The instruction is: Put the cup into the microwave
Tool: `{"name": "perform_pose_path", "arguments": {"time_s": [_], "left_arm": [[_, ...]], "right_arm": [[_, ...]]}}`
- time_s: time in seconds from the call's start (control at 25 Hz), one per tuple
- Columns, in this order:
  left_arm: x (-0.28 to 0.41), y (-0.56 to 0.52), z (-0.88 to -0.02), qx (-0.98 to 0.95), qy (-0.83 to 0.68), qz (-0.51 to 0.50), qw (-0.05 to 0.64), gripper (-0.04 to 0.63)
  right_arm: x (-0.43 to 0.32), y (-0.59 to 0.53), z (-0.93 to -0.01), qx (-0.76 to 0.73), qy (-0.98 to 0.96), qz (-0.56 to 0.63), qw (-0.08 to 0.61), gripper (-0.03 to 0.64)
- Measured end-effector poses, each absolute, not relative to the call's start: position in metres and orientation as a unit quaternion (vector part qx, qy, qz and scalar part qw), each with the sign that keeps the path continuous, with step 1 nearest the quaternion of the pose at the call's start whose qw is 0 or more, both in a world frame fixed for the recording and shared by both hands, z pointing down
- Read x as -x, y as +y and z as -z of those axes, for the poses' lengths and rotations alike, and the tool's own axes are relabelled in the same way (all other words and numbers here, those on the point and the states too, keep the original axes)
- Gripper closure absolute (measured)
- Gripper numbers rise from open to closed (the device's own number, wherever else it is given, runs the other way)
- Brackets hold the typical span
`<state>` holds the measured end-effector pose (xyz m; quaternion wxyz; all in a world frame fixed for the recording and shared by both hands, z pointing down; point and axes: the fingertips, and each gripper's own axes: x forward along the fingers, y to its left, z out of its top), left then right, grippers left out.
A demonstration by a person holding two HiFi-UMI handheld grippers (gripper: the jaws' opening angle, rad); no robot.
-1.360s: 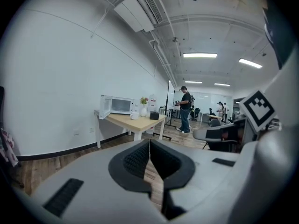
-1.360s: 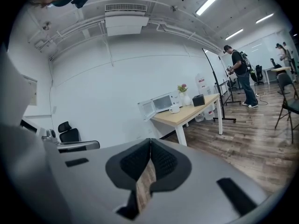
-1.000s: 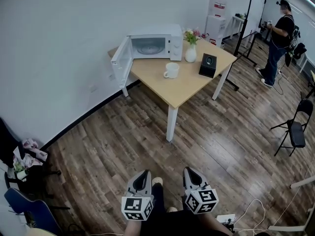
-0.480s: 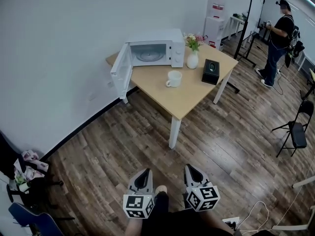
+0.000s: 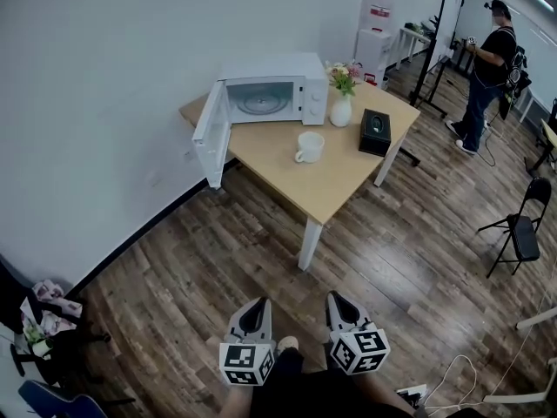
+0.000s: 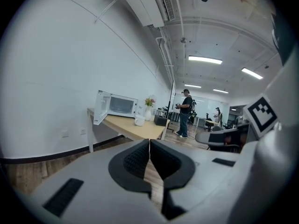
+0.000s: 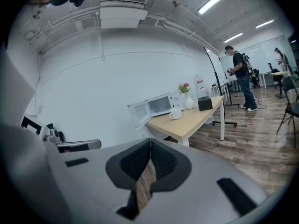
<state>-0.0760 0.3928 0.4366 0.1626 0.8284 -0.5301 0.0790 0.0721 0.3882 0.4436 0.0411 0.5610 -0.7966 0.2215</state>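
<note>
A white cup (image 5: 308, 146) (image 6: 139, 121) (image 7: 176, 114) stands on the wooden table (image 5: 331, 190), in front of a white microwave (image 5: 270, 90) (image 6: 119, 106) (image 7: 161, 105) whose door (image 5: 210, 133) hangs open to the left. Both grippers are far from the table, low in the head view above the floor. My left gripper (image 5: 253, 308) (image 6: 149, 141) is shut with nothing in it. My right gripper (image 5: 335, 303) (image 7: 150, 141) is shut and empty too.
A white vase of flowers (image 5: 340, 104) and a black box (image 5: 375, 132) stand on the table right of the cup. A person (image 5: 486, 72) stands at the far right, a folding chair (image 5: 522, 233) beside. Bags (image 5: 43, 316) lie by the left wall. Cables (image 5: 452, 377) cross the wood floor.
The table with microwave and cup has come slightly nearer and lower in the head view. Both grippers keep their place in the picture, still shut.
</note>
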Motion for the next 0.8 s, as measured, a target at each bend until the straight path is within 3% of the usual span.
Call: {"name": "perform_pose_path", "arguments": {"time_s": [0.8], "left_arm": [[0.116, 0.365, -0.453, -0.828, -0.521, -0.072, 0.191, 0.588]], "right_arm": [[-0.038, 0.36, -0.456, -0.577, -0.782, -0.231, 0.046, 0.623]]}}
